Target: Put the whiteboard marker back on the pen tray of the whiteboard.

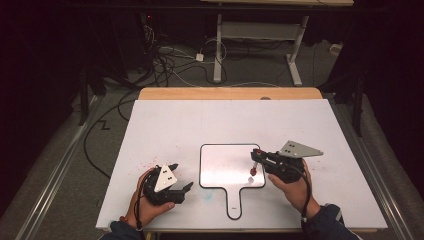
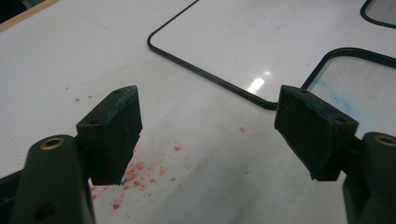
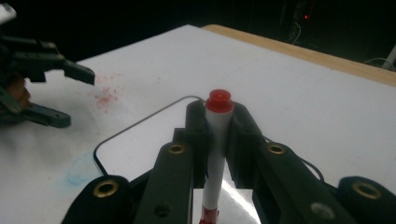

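A small whiteboard (image 1: 232,160) with a black rim and a handle lies flat in the middle of the white table top. My right gripper (image 1: 256,156) hovers over the board's right edge, shut on a white marker (image 1: 255,165) with red ends. In the right gripper view the marker (image 3: 215,154) stands upright between the pads of the right gripper (image 3: 218,135), red end up, above the whiteboard (image 3: 140,144). My left gripper (image 1: 182,175) rests left of the board, open with nothing between its fingers. In the left gripper view the left gripper (image 2: 212,135) stands wide over the table beside the whiteboard (image 2: 261,37).
Red specks (image 1: 150,162) dot the table left of the board, and a faint blue smear (image 1: 207,196) lies beside the handle. A wooden strip (image 1: 230,93) marks the far table edge. Cables (image 1: 165,60) and a desk frame (image 1: 260,35) stand on the floor beyond.
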### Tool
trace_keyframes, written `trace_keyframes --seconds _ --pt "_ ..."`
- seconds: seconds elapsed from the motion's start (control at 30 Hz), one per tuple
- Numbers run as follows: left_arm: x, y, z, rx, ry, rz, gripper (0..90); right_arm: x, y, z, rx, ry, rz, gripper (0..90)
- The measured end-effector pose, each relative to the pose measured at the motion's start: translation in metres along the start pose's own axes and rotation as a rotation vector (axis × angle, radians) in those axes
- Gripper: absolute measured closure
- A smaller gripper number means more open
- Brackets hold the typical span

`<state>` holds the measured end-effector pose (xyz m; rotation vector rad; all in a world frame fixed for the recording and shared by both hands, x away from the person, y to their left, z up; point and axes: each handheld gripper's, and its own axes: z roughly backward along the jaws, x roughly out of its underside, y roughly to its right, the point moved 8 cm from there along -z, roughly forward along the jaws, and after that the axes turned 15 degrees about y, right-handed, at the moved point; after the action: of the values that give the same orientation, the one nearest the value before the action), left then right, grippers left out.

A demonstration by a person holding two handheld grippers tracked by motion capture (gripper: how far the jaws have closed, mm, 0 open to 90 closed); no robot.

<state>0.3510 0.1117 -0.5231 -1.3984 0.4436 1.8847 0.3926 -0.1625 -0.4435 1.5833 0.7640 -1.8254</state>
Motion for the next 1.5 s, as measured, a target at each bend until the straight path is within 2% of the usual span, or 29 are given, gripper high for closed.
trace_keyframes --seconds 0.17,0.27,0.33,0.47,0.57,0.7,0.83,0.93,1.03,1.1,1.27,1.37,1.4,1.5 --pt "0.001 0.000 0.001 -0.001 -0.006 -0.008 22.0 -0.016 0.009 0.020 -0.007 0.016 -0.051 81.1" --pt "0.001 0.000 0.001 0.001 -0.008 -0.014 22.1 -0.018 0.016 0.029 0.000 -0.005 -0.077 81.1" --pt "0.002 0.001 0.000 0.004 -0.015 -0.023 22.1 -0.018 0.021 0.034 0.013 -0.034 -0.084 81.0" --pt "0.004 0.002 0.003 0.000 -0.021 -0.027 22.0 -0.011 0.030 0.037 -0.003 -0.112 -0.152 81.0" --pt "0.005 0.002 0.006 -0.006 -0.022 -0.022 22.1 -0.002 0.037 0.030 -0.008 -0.153 -0.211 80.9" --pt "0.005 0.002 0.004 -0.006 -0.027 -0.021 22.1 0.018 0.045 0.012 -0.023 -0.212 -0.286 80.3" --pt "0.006 0.004 0.002 0.004 -0.040 -0.032 22.1 0.030 0.055 -0.004 -0.037 -0.230 -0.364 77.9" --pt "0.007 0.005 0.002 0.006 -0.044 -0.034 22.1 0.044 0.067 -0.011 -0.010 -0.252 -0.436 74.8" --pt "0.007 0.005 0.002 0.007 -0.041 -0.033 22.1 0.056 0.075 -0.015 0.033 -0.276 -0.468 71.2" --pt "0.007 0.005 0.002 0.008 -0.045 -0.034 22.1 0.060 0.077 -0.017 0.056 -0.294 -0.441 68.1" --pt "0.007 0.007 0.000 0.012 -0.052 -0.041 22.0 0.069 0.078 -0.024 0.111 -0.348 -0.319 58.5" --pt "0.007 0.007 0.000 0.016 -0.057 -0.043 22.1 0.076 0.077 -0.027 0.142 -0.379 -0.229 55.0" --pt "0.007 0.007 0.000 0.017 -0.058 -0.043 22.0 0.077 0.077 -0.027 0.152 -0.379 -0.210 57.9" --pt "0.008 0.008 0.000 0.019 -0.059 -0.044 22.0 0.077 0.076 -0.027 0.162 -0.383 -0.175 57.5"
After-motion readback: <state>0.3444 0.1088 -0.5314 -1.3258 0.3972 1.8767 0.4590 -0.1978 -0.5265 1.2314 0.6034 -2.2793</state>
